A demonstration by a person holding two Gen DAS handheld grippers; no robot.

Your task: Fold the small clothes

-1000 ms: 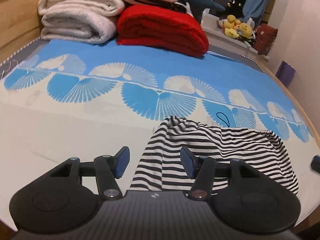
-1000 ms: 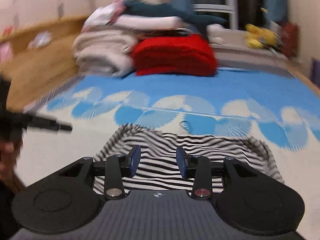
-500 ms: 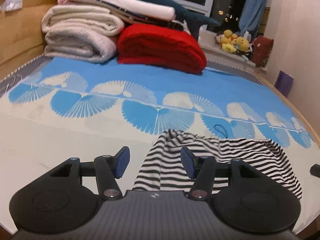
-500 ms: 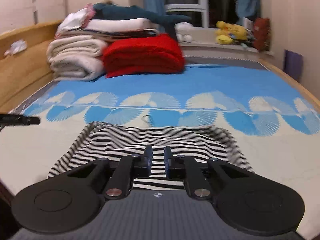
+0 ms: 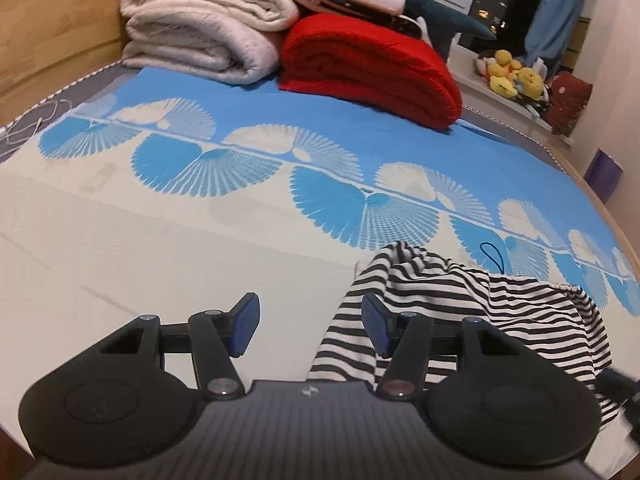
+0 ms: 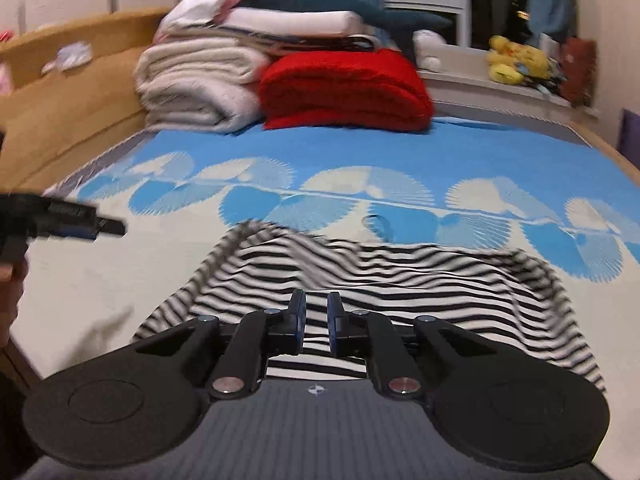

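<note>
No readable text, brand or number appeared. Small white emblem sat on left gripper [image 5: 310, 322] body, near edge; similar round mark on right gripper [image 6: 317, 322] body. Both illegible.

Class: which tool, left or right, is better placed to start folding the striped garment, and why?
Right. The right tool sits over the striped garment's middle, nearly shut. The left tool stands open at its edge, mostly over the bedcover.

Striped garment [image 6: 400, 280] thin soft cloth, bedspread [image 5: 200, 248] smooth woven cloth. Red blanket [image 5: 368, 68] fuzzy, headboard [image 6: 68, 120] matt wood. Left gripper [image 5: 310, 328] and right gripper [image 6: 317, 328] matt black plastic, blue pads.
</note>
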